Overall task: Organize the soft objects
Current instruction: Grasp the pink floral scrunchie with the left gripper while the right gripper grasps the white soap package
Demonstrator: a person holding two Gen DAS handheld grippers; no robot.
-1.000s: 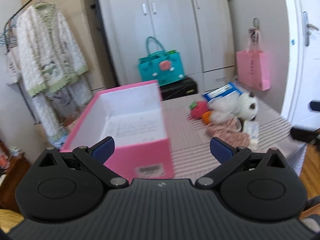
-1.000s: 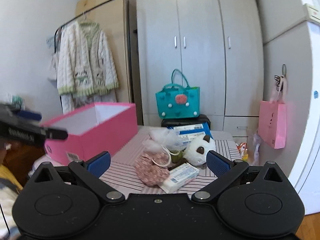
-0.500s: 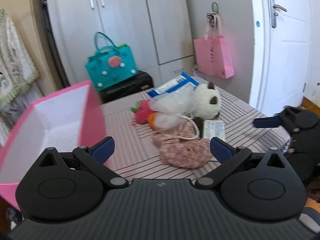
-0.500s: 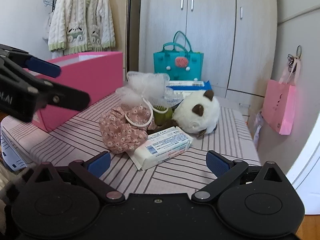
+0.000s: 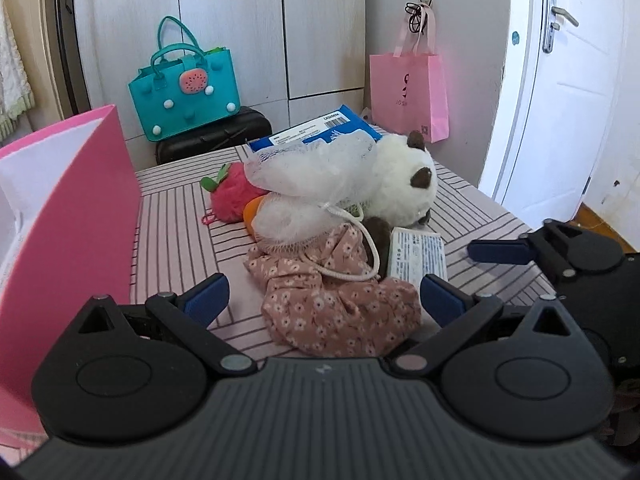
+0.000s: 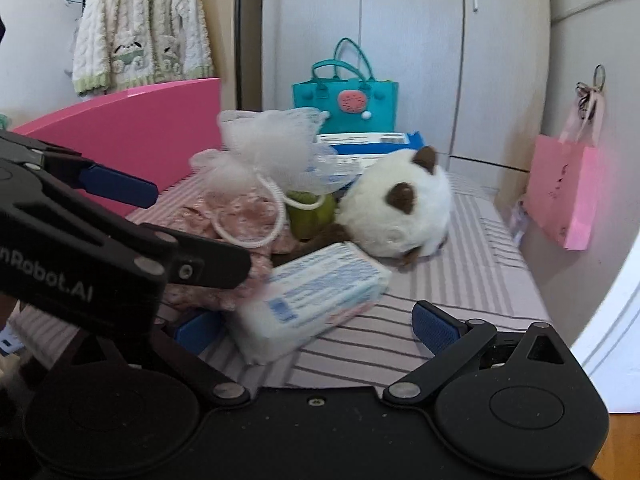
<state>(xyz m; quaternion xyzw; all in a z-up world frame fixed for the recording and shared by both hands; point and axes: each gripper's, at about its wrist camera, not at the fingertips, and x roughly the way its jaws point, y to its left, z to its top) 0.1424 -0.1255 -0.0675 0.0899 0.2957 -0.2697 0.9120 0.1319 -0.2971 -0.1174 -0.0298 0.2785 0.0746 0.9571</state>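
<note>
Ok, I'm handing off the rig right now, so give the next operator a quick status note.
Left gripper: jaws open, empty, over the floral pouch.
Right gripper: jaws open, empty, around the tissue pack, not closed on it.
The pile sits on the striped table: white plush, mesh sponge, strawberry plush.
The pink box stands at the left.
Done: nothing grasped yet.
Left: probably move each soft item into the box.

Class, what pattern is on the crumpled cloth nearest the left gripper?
Small white flowers on the dusty-pink crumpled cloth, clearest in the left wrist view.
</note>
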